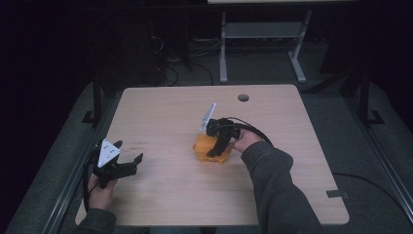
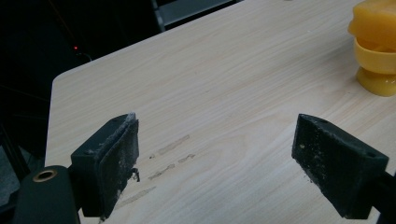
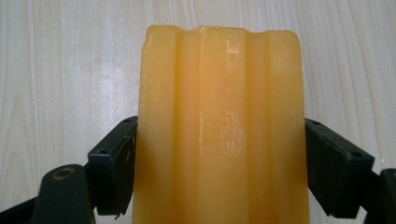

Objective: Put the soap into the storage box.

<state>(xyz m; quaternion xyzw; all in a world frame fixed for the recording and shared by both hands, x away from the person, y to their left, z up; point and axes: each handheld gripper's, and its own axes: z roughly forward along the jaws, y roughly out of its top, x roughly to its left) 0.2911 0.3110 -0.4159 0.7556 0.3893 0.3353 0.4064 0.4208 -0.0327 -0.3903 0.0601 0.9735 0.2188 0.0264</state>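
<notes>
A yellow-orange ridged plastic object stands at the middle of the wooden table. My right gripper comes down on it from above and is shut on it. In the right gripper view the object's grooved face runs up between the jaws, and both pads press its sides. My left gripper is open near the table's front left, well apart from the object. Its jaws stand wide over bare wood, with the yellow object at the far upper right.
A round cable hole lies near the table's far edge. Faint scuff marks show on the wood by the left gripper. Behind the table stands a grey desk frame on a dark floor with cables.
</notes>
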